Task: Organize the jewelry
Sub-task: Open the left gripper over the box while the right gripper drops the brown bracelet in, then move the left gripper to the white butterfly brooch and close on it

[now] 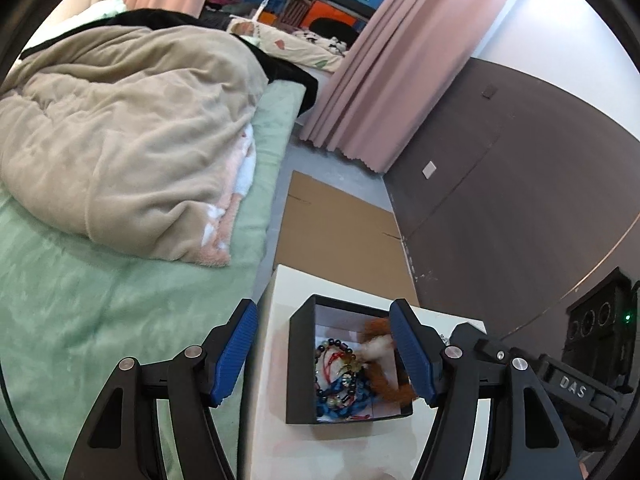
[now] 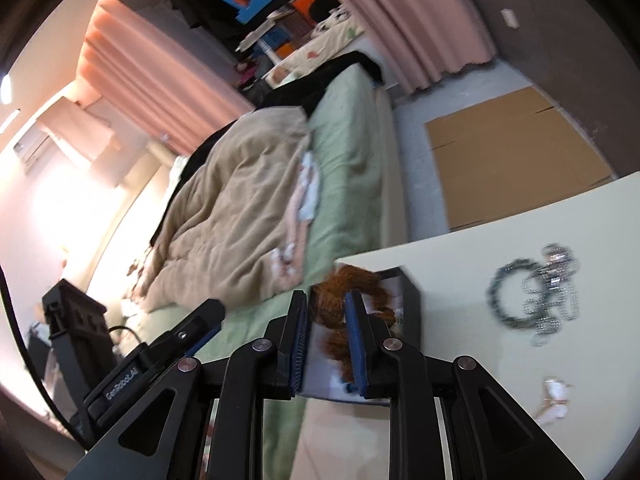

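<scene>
Over black box [image 1: 300,364] w/ beads: left gripper [image 1: 324,354] wide, empty. Right gripper [image 2: 327,338] narrow; fuzzy orange piece [image 2: 340,292] between jaws, grip unclear, blurred. Silver chains [image 2: 536,300] smeared.

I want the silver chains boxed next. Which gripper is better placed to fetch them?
Probably the right gripper: the silver chains lie on the table on its side. The left gripper hangs open over the black box.

bed [image 1: 100,300] green sheet, beige duvet [image 1: 120,128] | pink curtains [image 1: 384,80] | cardboard [image 1: 336,224] on floor
</scene>
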`<act>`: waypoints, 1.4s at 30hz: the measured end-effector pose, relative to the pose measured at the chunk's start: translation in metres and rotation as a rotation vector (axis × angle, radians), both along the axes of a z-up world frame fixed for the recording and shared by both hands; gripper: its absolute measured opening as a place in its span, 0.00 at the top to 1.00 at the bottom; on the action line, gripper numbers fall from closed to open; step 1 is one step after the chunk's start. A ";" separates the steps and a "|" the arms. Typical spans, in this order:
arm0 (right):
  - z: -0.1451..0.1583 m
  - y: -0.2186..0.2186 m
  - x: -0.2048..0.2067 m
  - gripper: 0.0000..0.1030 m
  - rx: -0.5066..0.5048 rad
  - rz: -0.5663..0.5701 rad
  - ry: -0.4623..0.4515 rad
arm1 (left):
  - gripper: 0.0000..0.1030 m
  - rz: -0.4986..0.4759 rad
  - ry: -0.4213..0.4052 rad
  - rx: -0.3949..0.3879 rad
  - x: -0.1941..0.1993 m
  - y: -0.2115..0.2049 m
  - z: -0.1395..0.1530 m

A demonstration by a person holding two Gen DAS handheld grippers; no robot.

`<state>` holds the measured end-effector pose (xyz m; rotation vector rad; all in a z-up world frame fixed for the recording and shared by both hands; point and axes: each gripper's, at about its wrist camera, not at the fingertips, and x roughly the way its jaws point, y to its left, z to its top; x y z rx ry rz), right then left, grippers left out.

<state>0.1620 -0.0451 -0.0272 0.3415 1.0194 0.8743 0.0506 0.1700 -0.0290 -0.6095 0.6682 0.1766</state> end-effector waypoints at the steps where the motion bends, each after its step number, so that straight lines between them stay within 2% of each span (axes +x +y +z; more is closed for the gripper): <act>1: -0.001 0.001 0.000 0.63 -0.001 0.002 0.007 | 0.33 0.001 0.000 -0.002 0.000 0.001 -0.001; 2: -0.001 -0.002 -0.001 0.57 -0.008 -0.012 0.002 | 0.33 0.003 -0.001 0.000 -0.001 0.001 0.000; 8: 0.001 -0.034 0.002 0.53 -0.001 -0.061 0.024 | 0.33 -0.015 -0.008 0.008 0.002 -0.007 0.002; 9: 0.002 -0.038 0.002 0.50 -0.009 -0.068 0.021 | 0.33 -0.021 -0.008 0.009 0.003 -0.010 0.002; 11: 0.007 -0.051 0.000 0.32 -0.021 -0.097 0.004 | 0.33 -0.039 -0.010 0.011 0.006 -0.018 0.003; 17: 0.016 -0.089 0.001 0.16 -0.063 -0.170 -0.018 | 0.33 -0.091 -0.004 0.031 0.015 -0.043 0.003; 26: 0.008 -0.129 0.005 0.16 -0.155 -0.229 0.024 | 0.33 -0.173 0.016 0.065 0.029 -0.083 0.000; 32: 0.004 -0.156 0.002 0.16 -0.236 -0.248 0.041 | 0.33 -0.264 0.049 0.112 0.038 -0.119 -0.007; 42: 0.006 -0.197 0.003 0.16 -0.278 -0.325 0.035 | 0.33 -0.358 0.094 0.178 0.045 -0.174 -0.022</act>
